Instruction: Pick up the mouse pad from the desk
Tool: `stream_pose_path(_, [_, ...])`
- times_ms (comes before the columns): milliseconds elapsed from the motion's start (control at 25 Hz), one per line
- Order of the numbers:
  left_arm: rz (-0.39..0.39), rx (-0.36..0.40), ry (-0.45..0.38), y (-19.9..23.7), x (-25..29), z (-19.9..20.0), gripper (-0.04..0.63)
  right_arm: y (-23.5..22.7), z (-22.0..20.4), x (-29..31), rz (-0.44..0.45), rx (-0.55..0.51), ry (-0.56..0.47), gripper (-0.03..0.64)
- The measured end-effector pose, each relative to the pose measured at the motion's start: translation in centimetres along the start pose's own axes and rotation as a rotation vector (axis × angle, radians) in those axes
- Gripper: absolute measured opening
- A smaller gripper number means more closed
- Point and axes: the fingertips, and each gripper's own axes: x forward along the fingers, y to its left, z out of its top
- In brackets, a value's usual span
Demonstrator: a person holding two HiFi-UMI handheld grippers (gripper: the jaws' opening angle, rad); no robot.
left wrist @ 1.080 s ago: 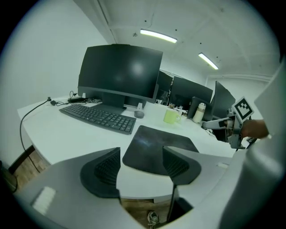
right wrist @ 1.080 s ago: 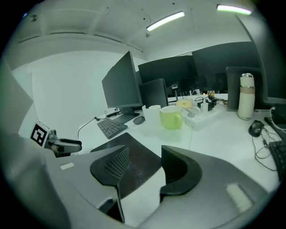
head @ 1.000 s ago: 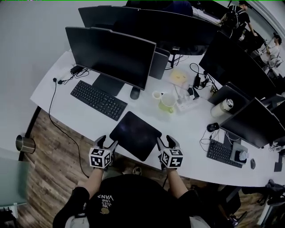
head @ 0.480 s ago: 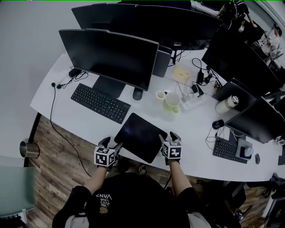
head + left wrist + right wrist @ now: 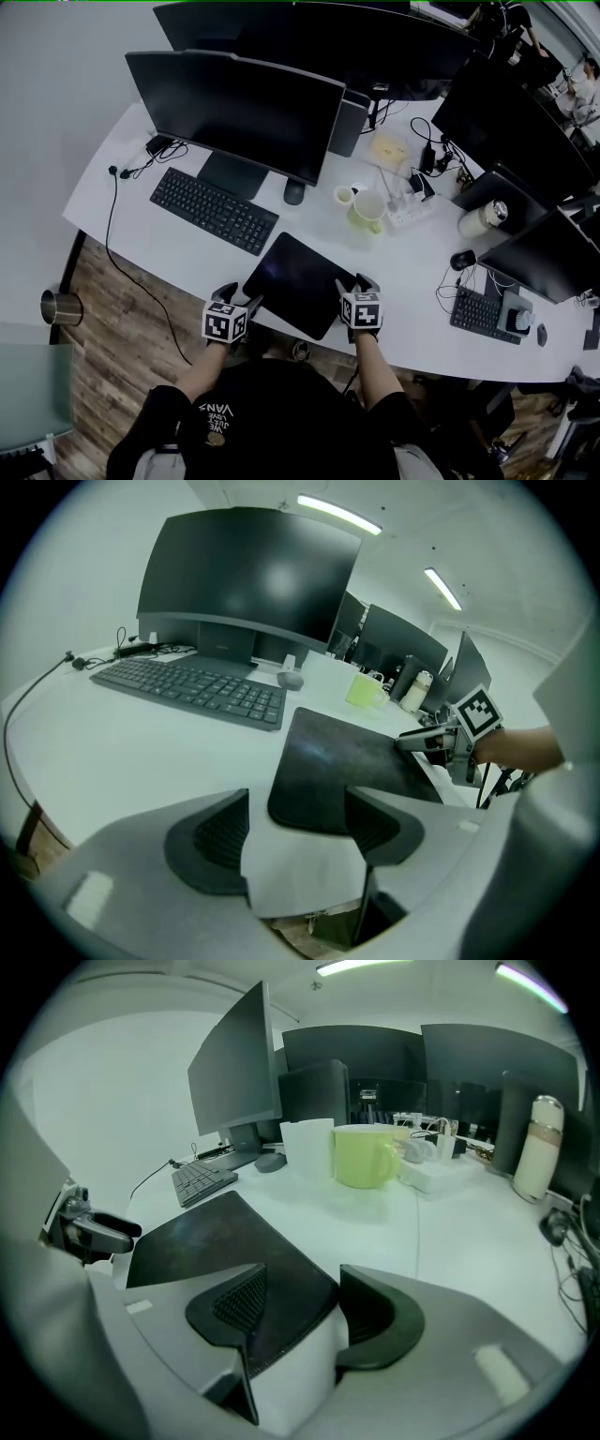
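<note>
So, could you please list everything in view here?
Desk: one, white, across the view.
Mouse pad: one, black, desk's near edge, between the grippers.
Monitors: several, black, along the back.
Keyboards: two, black, one left, one far right.
Mug: one, green, behind the pad.
Mice: at least two, dark, one left of the mug, one far right.
Bottle: one, pale, right of the mug.
Metal cup: one, silver, on the floor.
Left gripper: open, at the pad's left corner.
Right gripper: jaws closing, pad's right corner between them.
</note>
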Motion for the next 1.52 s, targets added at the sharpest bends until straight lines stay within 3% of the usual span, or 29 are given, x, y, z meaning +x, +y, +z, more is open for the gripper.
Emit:
stream_pose_path(120, [0.013, 0.006, 0.005, -0.1, 0.3, -0.1, 0.296, 0.2, 0.0, 0.0, 0.012, -0.008, 0.005, 0.234])
stream_pose_path(280, [0.04, 0.006, 0.006, 0.0, 0.6, 0.0, 0.296, 1.1, -0.2, 0.0, 0.046, -0.011, 0.01, 0.13])
stream_pose_path(440, [0.054, 0.013, 0.017, -0.3, 0.8, 0.1, 0.296, 1.6, -0.1, -0.2, 0.04, -0.011, 0.0, 0.091])
stream_pose_path(600, [0.056, 0.063, 0.048, -1.0, 1.3, 0.0, 0.296, 1.8, 0.0, -0.3, 0.04, -0.007, -0.006, 0.078])
stream_pose_path(800, [0.084, 0.033, 0.046, -0.9, 1.3, 0.1, 0.291, 2.0, 0.0, -0.4, 0.035, 0.005, -0.015, 0.067])
stream_pose_path(1000, [0.067, 0.072, 0.076, -1.6, 1.8, 0.0, 0.205, 2.1, 0.1, -0.5, 0.012, 0.002, -0.018, 0.061])
stream_pose_path(1240, [-0.002, -0.018, 0.064, -2.4, 1.5, 0.1, 0.145, 2.2, 0.2, -0.7, 0.013, 0.004, -0.023, 0.058])
stream_pose_path(1520, [-0.037, -0.039, 0.021, -2.7, 1.0, 1.0, 0.093, 2.5, 0.8, -1.6, 0.001, 0.001, -0.049, 0.051])
